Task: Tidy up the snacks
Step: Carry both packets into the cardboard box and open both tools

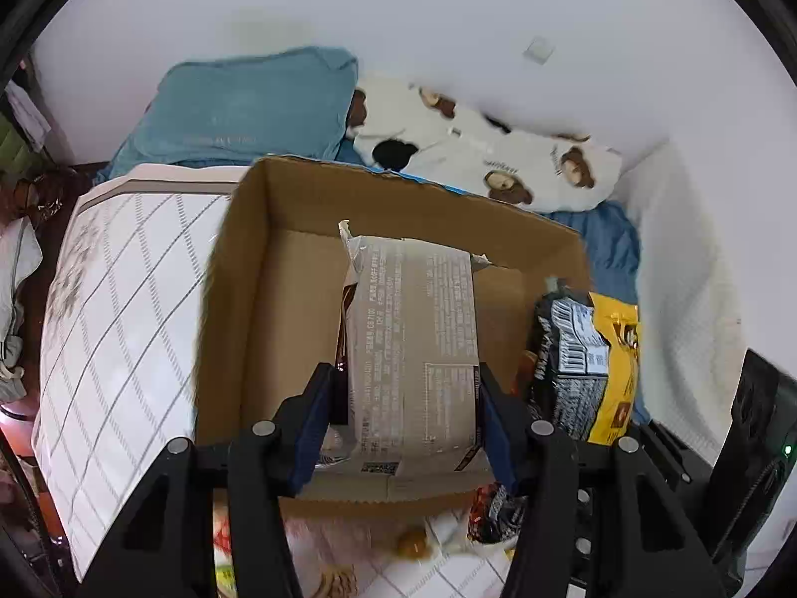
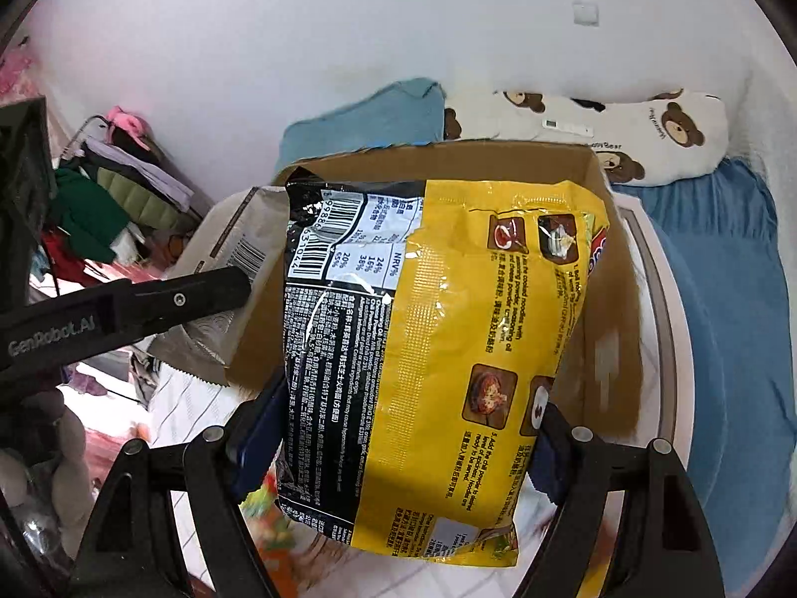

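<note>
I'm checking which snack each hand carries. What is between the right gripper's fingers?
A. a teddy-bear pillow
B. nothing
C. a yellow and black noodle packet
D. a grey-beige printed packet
C: in the right wrist view the right gripper clamps the yellow and black noodle packet above the cardboard box.

Both fisheye views are bright, lit evenly by soft, diffuse light; the white wall [image 1: 448,10] looks slightly washed out. Black vignette fills the corners, and straight lines bow near the rims. Glare streaks the yellow packet [image 2: 448,299] in the right view. The box [image 1: 259,299] edges and bed [image 2: 209,413] below smear with motion blur. Shadows are weak.
</note>
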Demonstrator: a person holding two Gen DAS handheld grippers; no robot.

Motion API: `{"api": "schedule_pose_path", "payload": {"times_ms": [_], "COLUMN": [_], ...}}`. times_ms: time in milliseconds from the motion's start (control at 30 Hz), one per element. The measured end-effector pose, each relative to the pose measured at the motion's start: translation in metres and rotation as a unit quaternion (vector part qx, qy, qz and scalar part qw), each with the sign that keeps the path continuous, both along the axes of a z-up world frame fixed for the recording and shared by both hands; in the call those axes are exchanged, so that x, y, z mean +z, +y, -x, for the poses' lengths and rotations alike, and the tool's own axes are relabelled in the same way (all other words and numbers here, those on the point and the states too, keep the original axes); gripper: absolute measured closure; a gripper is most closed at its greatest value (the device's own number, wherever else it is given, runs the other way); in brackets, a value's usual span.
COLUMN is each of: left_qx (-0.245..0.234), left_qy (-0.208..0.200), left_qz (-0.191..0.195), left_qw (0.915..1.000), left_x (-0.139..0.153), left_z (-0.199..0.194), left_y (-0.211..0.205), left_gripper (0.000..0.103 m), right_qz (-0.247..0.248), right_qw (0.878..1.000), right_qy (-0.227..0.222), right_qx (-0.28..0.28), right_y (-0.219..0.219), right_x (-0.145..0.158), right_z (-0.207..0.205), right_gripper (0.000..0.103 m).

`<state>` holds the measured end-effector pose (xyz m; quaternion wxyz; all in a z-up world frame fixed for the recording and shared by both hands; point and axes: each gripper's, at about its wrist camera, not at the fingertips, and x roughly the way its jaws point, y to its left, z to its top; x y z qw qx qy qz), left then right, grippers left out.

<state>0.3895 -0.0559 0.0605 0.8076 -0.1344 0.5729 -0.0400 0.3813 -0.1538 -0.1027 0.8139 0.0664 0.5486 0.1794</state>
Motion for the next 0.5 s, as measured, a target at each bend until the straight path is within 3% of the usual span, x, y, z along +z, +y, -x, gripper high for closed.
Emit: {"api": "schedule_pose_path", "payload": {"times_ms": [67, 200, 433, 467, 500], "left_qx": [-0.003, 0.0, -0.001, -0.001, -0.001], "left_qy": [0.023, 0.055, 0.102, 0.105, 0.11], "left_qz": [-0.002, -0.002, -0.029, -0.029, -0.032], "left_qw": [0.9997, 0.9985, 0.9944, 0.9941, 0.9934], "left_x": [-0.031, -0.064, -0.095, -0.096, -0.098], "left_z": [-0.022, -0.053, -0.082, -0.085, -0.084], "left_y": [-0.001, -0.004, -0.01, -0.01, -0.011], "left_gripper": [0.051, 0.051, 0.048, 0.039, 0.024], "right_qz": [0.016, 0.028, 0.037, 0.04, 0.045], "right_qw": [1.0, 0.998, 0.994, 0.993, 0.993], "right_qy": [0.018, 0.058, 0.1, 0.11, 0.113], "right_qx": [-0.001, -0.001, -0.004, -0.005, -0.004], "right_y": [0.011, 0.022, 0.019, 0.018, 0.018], "right_x": [-0.017, -0.056, -0.106, -0.114, -0.117], "right_z": [-0.043, -0.105, -0.141, -0.143, -0.143], "right_gripper": [0.02, 0.02, 0.019, 0.017, 0.007]}}
